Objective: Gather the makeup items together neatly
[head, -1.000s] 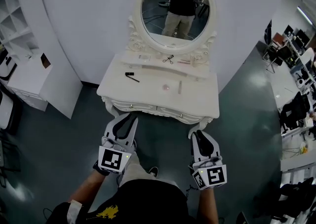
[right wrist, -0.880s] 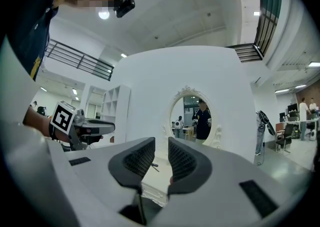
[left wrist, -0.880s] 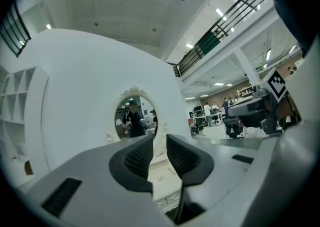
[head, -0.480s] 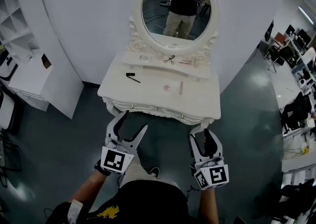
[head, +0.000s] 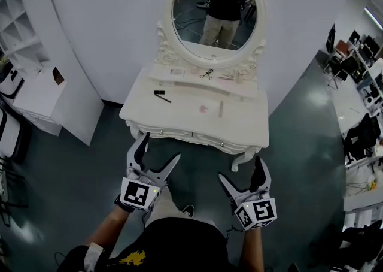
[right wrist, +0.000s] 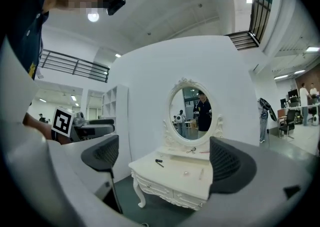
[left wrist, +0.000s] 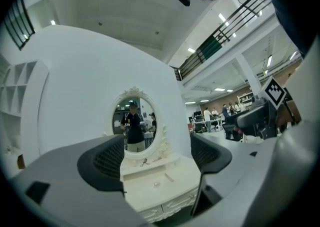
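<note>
Satin white painted dressing table [head: 179,116], glass mirror [head: 215,16], smooth dark shiny floor [head: 78,169]

The person holds both grippers out ahead of the body, pointing level, one in each hand. The left gripper [head: 160,147] has just been opening: its fingers stand well apart with nothing between them. The right gripper [head: 239,168] has just been opening too, its fingers spread wider still and likewise empty. Both forearms reach forward, roughly parallel.

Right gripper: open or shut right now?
Open. The right gripper has just been opening its jaws; they stand wide apart, nothing between them, short of the dressing table.
</note>
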A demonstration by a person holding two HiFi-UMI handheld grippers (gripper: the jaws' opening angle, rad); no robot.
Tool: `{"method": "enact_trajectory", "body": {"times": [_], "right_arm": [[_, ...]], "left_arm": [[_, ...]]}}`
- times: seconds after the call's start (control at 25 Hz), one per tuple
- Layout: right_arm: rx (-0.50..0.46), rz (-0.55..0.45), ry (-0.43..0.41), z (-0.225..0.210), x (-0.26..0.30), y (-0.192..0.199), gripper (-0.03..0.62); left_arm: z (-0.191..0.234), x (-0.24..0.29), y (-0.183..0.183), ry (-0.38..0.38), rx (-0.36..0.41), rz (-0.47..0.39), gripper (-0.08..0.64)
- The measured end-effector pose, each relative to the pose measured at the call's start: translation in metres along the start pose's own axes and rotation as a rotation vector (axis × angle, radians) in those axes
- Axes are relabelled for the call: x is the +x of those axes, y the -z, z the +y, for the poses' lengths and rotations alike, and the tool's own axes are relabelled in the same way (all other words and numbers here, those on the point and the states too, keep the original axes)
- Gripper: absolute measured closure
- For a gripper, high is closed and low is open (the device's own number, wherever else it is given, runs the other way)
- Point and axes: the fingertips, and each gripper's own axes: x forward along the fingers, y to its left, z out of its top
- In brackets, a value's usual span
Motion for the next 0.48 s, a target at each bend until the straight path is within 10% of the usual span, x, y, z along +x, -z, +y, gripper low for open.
{"method": "enact_trajectory", "body": {"times": [0.48], "right_arm": [[0.001,-0.001,0.019,-0.022,-0.002,-0.005,-0.006]], "left_arm": [[-0.020,0.004,-0.008,0.070,-0.021,0.006,0.023]]}}
